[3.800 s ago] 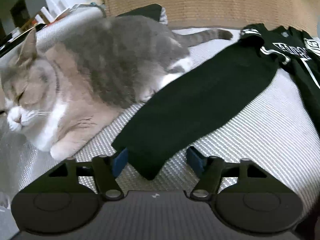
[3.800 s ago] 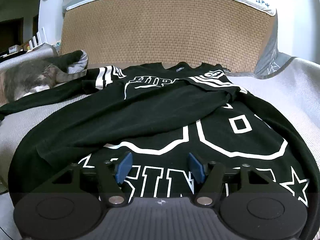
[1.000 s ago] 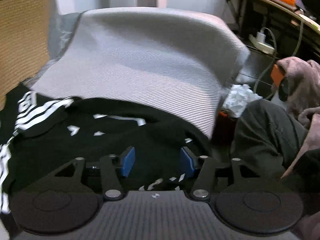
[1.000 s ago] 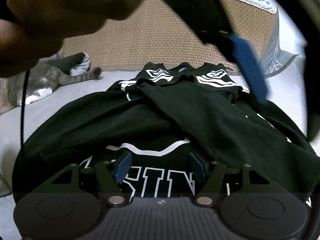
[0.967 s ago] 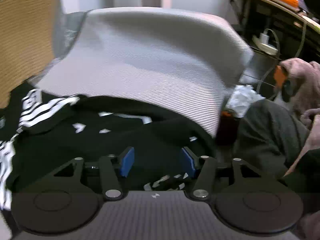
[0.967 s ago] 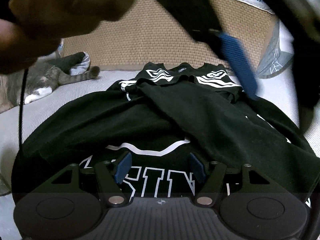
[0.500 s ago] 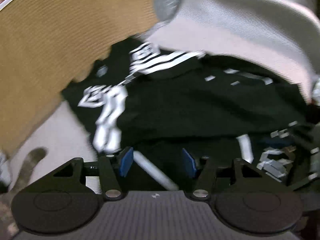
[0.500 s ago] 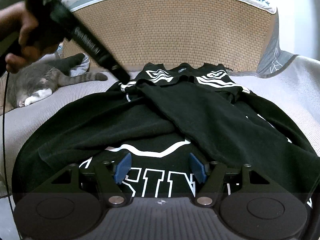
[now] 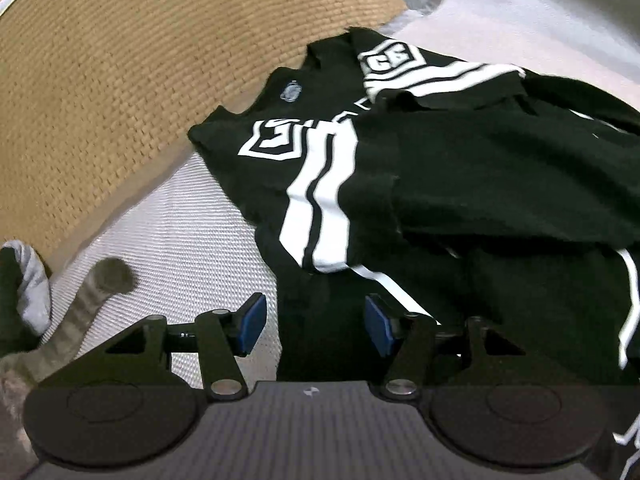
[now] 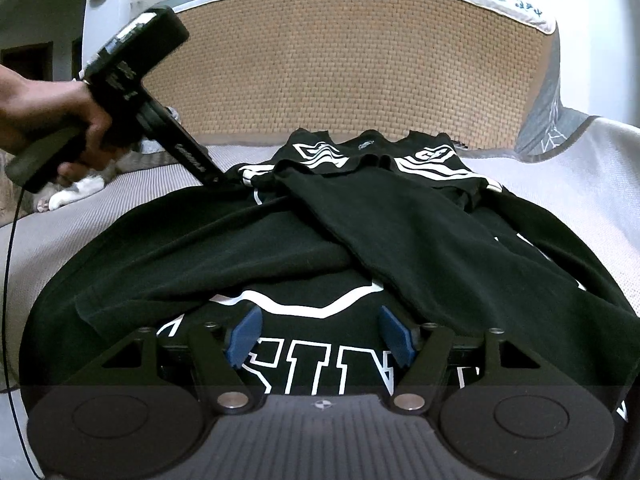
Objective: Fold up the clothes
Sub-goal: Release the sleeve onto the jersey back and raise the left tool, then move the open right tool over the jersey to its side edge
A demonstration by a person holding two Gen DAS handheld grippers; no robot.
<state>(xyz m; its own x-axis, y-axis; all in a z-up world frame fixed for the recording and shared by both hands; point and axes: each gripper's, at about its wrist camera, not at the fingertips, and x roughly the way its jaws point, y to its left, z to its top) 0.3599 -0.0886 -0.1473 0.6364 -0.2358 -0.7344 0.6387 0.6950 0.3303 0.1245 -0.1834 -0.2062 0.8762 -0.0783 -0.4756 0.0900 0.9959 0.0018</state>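
Black jersey [image 10: 360, 232] with white lettering spread on ribbed grey bedcover [image 10: 580, 168], sleeves crossed. Left gripper [image 9: 312, 324] agape over its shoulder edge; right gripper [image 10: 320, 336] agape, gripping nothing. Woven tan headboard [image 10: 352, 60] behind.

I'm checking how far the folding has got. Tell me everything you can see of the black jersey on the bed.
The black jersey looks like soft knit with white block lettering, a large outlined numeral and double white stripes at the shoulders. It lies flat on the grey ribbed bed cover, collar toward the woven headboard. Both long sleeves are folded across the body and cross each other. The left gripper hovers over its shoulder edge, jaws open.
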